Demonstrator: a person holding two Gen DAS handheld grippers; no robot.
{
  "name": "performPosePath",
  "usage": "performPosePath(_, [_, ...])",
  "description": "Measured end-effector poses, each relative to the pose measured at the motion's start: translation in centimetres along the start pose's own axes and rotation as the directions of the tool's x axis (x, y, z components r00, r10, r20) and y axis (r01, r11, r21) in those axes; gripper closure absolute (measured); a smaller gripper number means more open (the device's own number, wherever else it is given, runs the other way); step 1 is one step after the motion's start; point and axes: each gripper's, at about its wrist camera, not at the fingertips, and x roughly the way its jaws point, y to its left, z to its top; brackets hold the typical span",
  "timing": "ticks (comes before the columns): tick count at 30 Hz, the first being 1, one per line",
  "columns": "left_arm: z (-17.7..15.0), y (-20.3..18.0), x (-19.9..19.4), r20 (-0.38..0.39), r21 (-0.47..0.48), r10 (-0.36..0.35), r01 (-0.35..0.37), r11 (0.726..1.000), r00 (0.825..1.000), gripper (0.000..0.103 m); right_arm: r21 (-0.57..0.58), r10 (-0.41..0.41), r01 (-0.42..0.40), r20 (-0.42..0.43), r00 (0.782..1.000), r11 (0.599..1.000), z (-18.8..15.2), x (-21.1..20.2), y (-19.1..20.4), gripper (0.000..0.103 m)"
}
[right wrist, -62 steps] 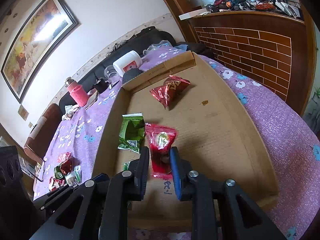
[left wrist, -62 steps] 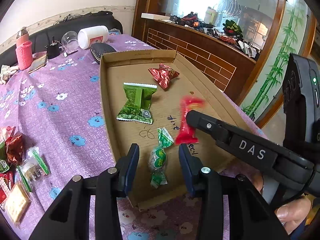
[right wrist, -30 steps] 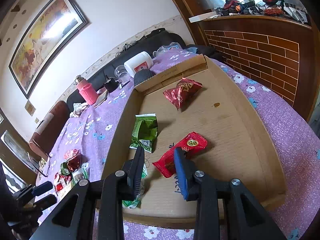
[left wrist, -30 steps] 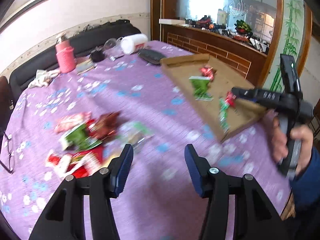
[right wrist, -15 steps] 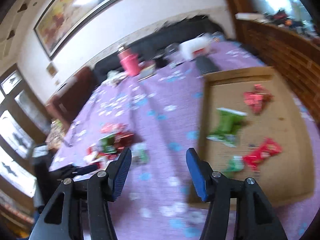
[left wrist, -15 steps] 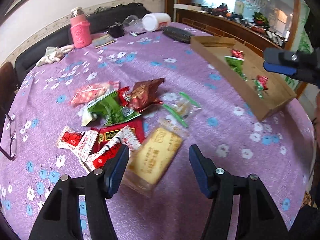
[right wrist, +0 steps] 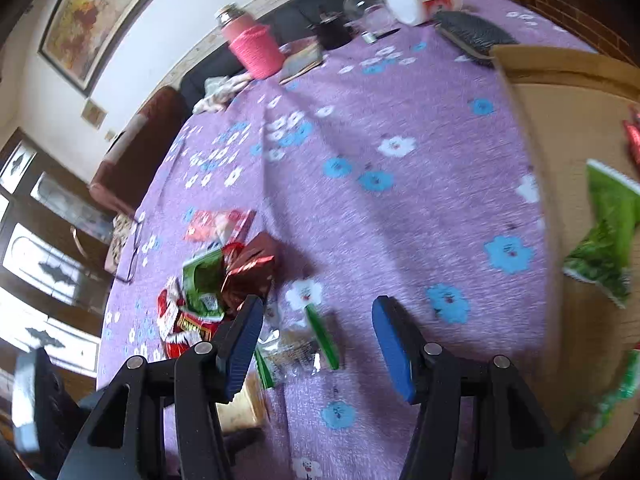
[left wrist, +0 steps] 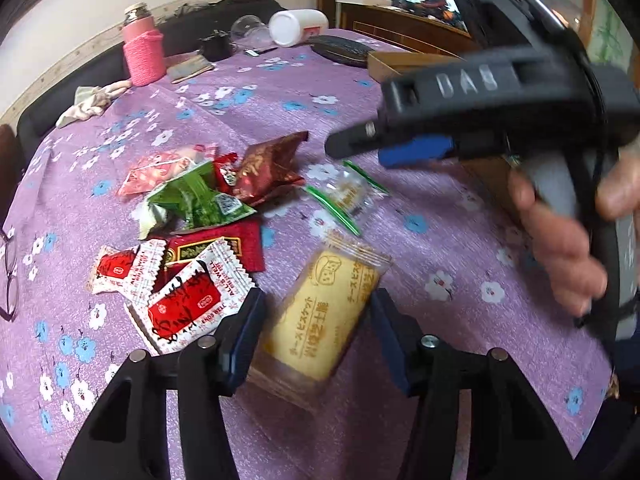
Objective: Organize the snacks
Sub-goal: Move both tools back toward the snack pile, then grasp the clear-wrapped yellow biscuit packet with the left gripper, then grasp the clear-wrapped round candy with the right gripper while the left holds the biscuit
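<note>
Both jaws spread; left gripper (left wrist: 316, 332) now straddles biscuit pack (left wrist: 320, 316), seemingly closer.

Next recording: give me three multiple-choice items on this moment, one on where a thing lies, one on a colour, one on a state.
1. Where does the yellow biscuit pack lie?
A. in the cardboard tray
B. on the purple tablecloth, between the fingers of the left claw
C. on the sofa

2. What colour is the knitted sleeve on the bottle?
A. pink
B. blue
C. white

3. How does the right claw stand?
A. shut on a green packet
B. shut and empty
C. open, over a clear green-edged packet

Answers:
1 B: the pack rests on the tablecloth with the left claw open to either side of it.
2 A: the sleeve is pink in both views.
3 C: its blue pads are wide apart, and the clear packet lies on the cloth below them.
</note>
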Motion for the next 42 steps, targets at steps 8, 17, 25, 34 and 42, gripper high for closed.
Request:
performPosePath(8, [0.4, 0.7, 0.1, 0.016, -0.029, 0.052, -0.052, 0.998, 0.999, 0.071, -0.213, 0.021, -0.014, 0.032, 0.999, 0.977, -1.9, -0.3, 3.1, 0.036])
performPosePath(17, [0.3, 1.4, -0.2, 0.005, -0.052, 0.068, -0.068, 0.996, 0.998, 0.071, -0.231, -0.001, 0.009, 0.032, 0.999, 0.973, -1.7, 0.0, 2.7, 0.032])
performPosePath(25, [0.7, 3.7, -1.3, 0.052, -0.167, 0.065, -0.055, 0.984, 0.997, 0.071, -0.121, 0.074, -0.067, 0.055, 0.996, 0.99, -1.2, -1.4, 1.2, 0.032])
performPosePath(34, [0.8, 5.8, -2.3, 0.088, -0.267, 0.07, -0.044, 0.963, 0.994, 0.071, -0.271, -0.01, 0.015, 0.019, 1.0, 0.962, -2.9, 0.3, 3.8, 0.032])
performPosePath(42, [0.8, 5.3, -2.3, 0.091, -0.254, 0.079, -0.054, 0.966, 0.993, 0.071, -0.31, -0.049, 0.053, 0.021, 0.999, 0.949, -3.1, 0.7, 4.2, 0.053])
